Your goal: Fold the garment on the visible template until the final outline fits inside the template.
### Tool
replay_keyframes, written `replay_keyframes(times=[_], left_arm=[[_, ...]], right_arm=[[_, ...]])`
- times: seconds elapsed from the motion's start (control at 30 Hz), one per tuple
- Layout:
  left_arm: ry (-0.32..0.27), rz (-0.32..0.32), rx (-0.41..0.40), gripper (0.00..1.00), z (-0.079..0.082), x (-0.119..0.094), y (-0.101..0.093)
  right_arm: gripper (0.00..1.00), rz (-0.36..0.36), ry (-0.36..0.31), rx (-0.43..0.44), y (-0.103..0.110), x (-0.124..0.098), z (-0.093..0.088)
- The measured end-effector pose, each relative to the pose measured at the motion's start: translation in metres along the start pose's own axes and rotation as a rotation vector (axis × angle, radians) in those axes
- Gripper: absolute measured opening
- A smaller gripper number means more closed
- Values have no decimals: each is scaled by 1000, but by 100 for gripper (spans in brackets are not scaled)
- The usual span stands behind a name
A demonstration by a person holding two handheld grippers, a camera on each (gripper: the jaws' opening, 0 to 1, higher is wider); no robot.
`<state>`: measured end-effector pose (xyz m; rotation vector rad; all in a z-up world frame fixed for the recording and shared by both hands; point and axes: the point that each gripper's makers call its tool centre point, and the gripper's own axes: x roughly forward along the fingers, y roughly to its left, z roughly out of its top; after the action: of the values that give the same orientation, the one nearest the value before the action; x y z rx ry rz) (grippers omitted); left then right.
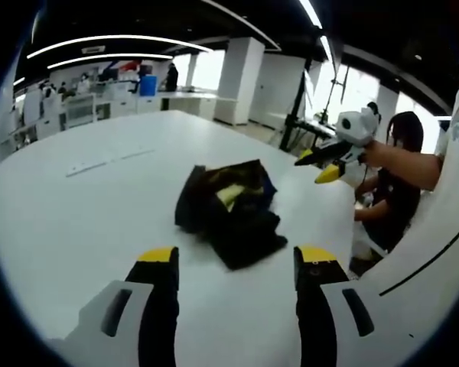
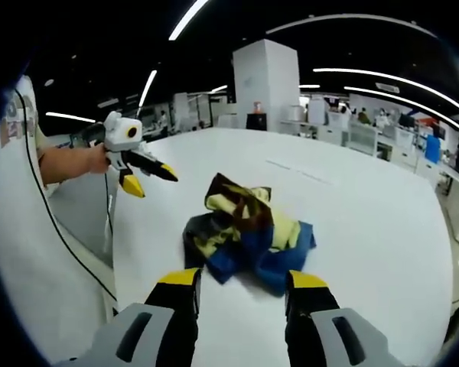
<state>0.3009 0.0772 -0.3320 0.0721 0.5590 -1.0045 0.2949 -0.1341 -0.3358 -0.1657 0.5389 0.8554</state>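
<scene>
**Left gripper view, right gripper view: garment bunched, both tools empty**

Left gripper view: left gripper (image 1: 235, 264) had jaws spread wide, holding nothing, w/ garment (image 1: 229, 210) crumpled on white table (image 1: 69, 222) just beyond tips. Right gripper (image 1: 321, 164) hovered apart, jaws parted.

Right gripper view: right gripper (image 2: 243, 287) gaped wide, empty, close to garment (image 2: 249, 229); left gripper (image 2: 145, 176) off to side. No template outline made out. Judged best: pinch an outer edge, spread flat first.

Your garment (image 2: 249, 233) at 12 o'clock from the right gripper (image 2: 241, 287) is soft, crumpled matt cloth, printed blue, yellow and dark. The table (image 1: 76, 222) under it looks smooth, white and faintly glossy. Your left gripper (image 1: 236, 264) looks like hard plastic: black jaws, yellow tips, pale grey body.
</scene>
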Motion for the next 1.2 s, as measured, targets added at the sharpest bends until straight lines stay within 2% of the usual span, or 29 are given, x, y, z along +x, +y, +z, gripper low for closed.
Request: replay_keyframes(times=[0.2,0.4,0.9,1.2], left_arm=[[4,8,6,55,3,4,7],[-1,13,0,53,5,8,12],[29,15,6,44,4,24,24],[8,17,-18,40,13,36,31]], right_arm=[[33,4,-5,3,-3,5,3],[29,1,-1,-6,-7,10,3],[18,3,17,5,-15,24,1],[17,4,32,-9,-17,33,1]])
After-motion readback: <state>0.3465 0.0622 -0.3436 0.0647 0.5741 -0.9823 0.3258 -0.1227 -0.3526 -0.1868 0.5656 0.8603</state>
